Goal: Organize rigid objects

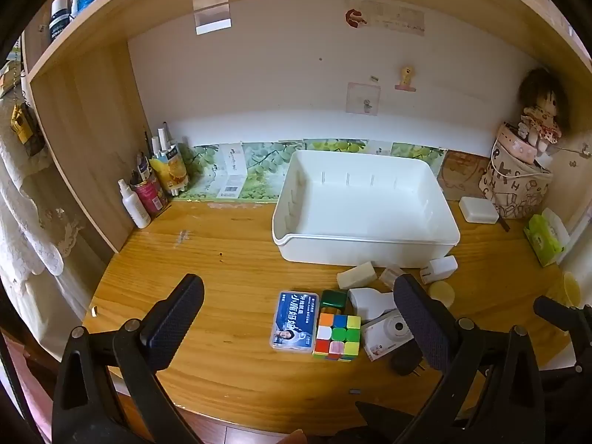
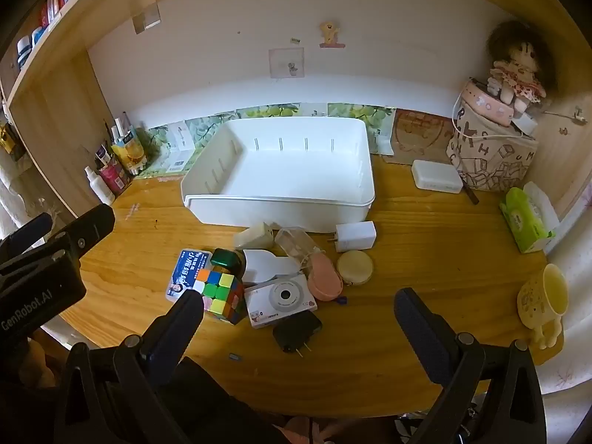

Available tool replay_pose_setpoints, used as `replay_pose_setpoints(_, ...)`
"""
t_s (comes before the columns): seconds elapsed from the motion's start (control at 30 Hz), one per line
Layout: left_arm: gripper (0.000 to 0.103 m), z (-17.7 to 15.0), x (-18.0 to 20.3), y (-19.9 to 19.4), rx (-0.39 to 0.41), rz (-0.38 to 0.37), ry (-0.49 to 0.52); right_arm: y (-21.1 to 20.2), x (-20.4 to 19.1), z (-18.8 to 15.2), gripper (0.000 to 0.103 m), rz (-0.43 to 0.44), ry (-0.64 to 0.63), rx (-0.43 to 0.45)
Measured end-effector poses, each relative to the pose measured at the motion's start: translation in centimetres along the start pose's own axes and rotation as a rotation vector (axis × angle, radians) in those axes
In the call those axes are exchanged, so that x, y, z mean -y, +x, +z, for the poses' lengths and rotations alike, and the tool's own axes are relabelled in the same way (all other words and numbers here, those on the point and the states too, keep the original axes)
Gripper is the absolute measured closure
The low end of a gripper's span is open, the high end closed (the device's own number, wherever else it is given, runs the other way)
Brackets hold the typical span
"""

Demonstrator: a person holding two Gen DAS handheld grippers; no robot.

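Observation:
An empty white bin [image 1: 364, 238] [image 2: 281, 209] stands at the back of the wooden desk. In front of it lies a cluster: a blue box [image 1: 295, 320] [image 2: 185, 272], a colour cube [image 1: 337, 336] [image 2: 220, 290], a green block [image 1: 333, 299] [image 2: 226, 258], a white camera [image 1: 386, 331] [image 2: 281, 299], a black plug [image 2: 297, 330], a white charger [image 1: 438, 268] [image 2: 355, 236], a pink pouch [image 2: 325, 275] and a round yellow case [image 2: 355, 267]. My left gripper [image 1: 299, 318] hovers open above the near desk. My right gripper [image 2: 296, 329] is open above the plug, holding nothing.
Bottles and tubes [image 1: 151, 185] crowd the left back corner. A patterned bag with a doll [image 2: 492, 148], a white soap box [image 2: 436, 177], a green tissue pack [image 2: 525, 220] and a yellow mug [image 2: 542, 301] sit on the right. Shelf walls close both sides.

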State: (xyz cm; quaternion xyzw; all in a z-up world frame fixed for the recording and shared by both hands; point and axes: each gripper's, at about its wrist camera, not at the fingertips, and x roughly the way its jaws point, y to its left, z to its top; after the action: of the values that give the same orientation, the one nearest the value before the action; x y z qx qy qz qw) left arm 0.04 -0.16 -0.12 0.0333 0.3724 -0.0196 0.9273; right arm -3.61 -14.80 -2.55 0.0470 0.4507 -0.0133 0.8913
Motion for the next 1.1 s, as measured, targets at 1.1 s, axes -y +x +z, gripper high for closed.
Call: replay_pose_setpoints(1.1,0.001,0.7,-1.7,1.4,-0.035,-0.058,-0.029,1.3,-0.6,1.0,0.0,-0.009,-0.022,-0.019)
